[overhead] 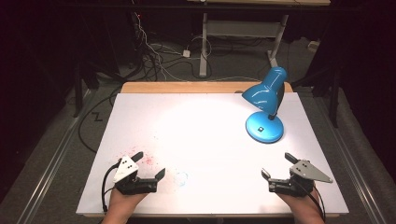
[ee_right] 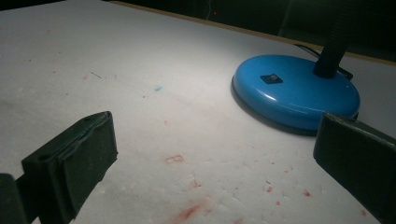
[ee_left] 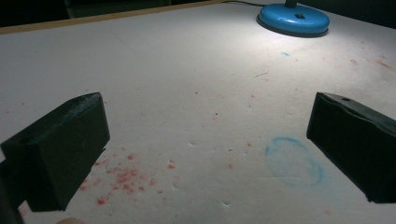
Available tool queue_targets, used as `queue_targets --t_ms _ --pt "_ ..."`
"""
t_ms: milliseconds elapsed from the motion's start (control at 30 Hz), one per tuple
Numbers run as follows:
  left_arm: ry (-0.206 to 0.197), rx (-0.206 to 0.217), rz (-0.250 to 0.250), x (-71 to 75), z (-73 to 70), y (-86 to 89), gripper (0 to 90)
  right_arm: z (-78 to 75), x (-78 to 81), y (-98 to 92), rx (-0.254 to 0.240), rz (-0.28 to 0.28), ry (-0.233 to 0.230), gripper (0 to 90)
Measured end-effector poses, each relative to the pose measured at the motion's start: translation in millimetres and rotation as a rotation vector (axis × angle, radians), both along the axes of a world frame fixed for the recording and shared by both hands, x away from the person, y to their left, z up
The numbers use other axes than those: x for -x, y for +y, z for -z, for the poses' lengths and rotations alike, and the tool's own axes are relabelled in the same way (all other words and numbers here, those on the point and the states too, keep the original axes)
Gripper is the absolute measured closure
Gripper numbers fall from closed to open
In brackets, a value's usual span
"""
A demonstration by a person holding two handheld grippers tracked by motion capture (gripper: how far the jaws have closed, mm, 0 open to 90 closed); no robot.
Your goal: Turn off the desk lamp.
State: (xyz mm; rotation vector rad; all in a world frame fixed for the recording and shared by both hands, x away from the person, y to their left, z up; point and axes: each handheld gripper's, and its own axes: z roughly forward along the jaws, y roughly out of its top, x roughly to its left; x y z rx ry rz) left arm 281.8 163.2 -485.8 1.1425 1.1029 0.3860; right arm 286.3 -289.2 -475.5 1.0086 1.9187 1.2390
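Blue desk lamp [overhead: 266, 105] stands lit at the far right of the white tabletop [overhead: 196, 121], shade tipped down toward the middle so the light pools on the bare centre. Its round base [ee_right: 295, 91] sits flat on the sheet, with a small black switch [ee_right: 271, 79] on top and the black flexible neck [ee_right: 334, 44] rising from the rear.

Both grippers rest low near the front edge, well apart, one per hand. This looks like a ready pose, nothing engaged yet.

Left gripper [overhead: 150, 167]: jaws spread wide, nothing between them, only stained table. Red speckles [ee_left: 123, 176] lie near its one jaw, a faint blue ring mark [ee_left: 294, 161] near the other. The lamp base is far off at the top of the left gripper view, well apart from it.

Right gripper [overhead: 276, 165]: jaws also spread wide and holding nothing. The lamp is the nearest thing to it. In the right gripper view the base lies ahead and off to one side, just beyond the tip of one jaw and partly hidden behind it. It is not between the jaws and not touching them. Red smudges [ee_right: 189, 212] mark the sheet in the gap.

Likely judgement: the lamp is the target, and the right gripper would need to swing toward the base or neck before closing.
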Motion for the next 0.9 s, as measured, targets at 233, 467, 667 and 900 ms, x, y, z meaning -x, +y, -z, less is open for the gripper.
queue_targets --t_ms 233,467,667,900 --pt "0.011 0.007 0.015 0.2 1.9 -1.0 0.0 1.8 -1.8 -1.7 0.002 0.003 0.008 0.3" --pt "0.005 -0.001 0.018 3.0 0.6 -0.3 0.0 0.1 -0.6 -0.3 0.001 0.002 -0.001 0.3" --pt "0.007 0.005 0.011 0.5 0.9 0.2 0.0 1.0 0.1 2.6 0.016 -0.015 0.000 1.3" --pt "0.010 -0.002 0.017 -1.1 1.0 -1.3 0.0 0.8 0.0 2.5 0.019 -0.017 -0.001 5.2"
